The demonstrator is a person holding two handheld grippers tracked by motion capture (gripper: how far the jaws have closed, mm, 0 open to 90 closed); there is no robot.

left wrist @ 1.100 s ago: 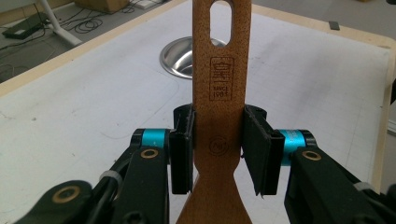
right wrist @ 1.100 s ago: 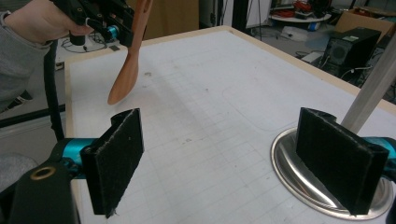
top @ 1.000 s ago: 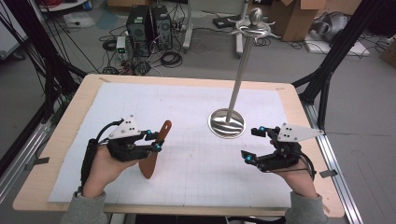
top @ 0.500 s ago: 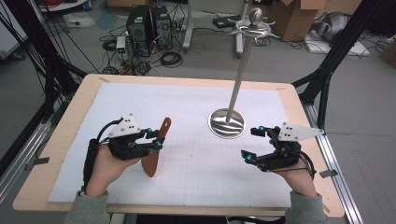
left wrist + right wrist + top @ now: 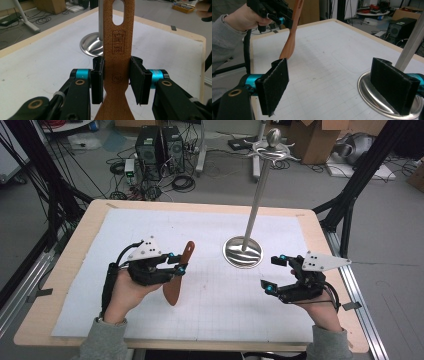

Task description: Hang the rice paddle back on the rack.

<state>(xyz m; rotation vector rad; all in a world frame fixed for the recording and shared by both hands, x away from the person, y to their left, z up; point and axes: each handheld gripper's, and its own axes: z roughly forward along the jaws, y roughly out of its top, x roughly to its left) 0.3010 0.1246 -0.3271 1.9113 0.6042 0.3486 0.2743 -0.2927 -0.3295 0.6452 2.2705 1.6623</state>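
Left gripper view — tongs (image 5: 116,83) clamped on wooden spatula (image 5: 118,50) handle

thing: wooden spatula (image 5: 178,274), brown, slot hole in handle end, stamped crest on neck | state: clamped at the neck in my left gripper (image 5: 175,267), lifted | pose: tilted, blade low, handle up | place: left of the steel stand base (image 5: 243,252), well apart

Grey floor (image 5: 210,185), tangled cables (image 5: 182,182), computer tower (image 5: 161,145), cardboard boxes (image 5: 320,142) behind table.
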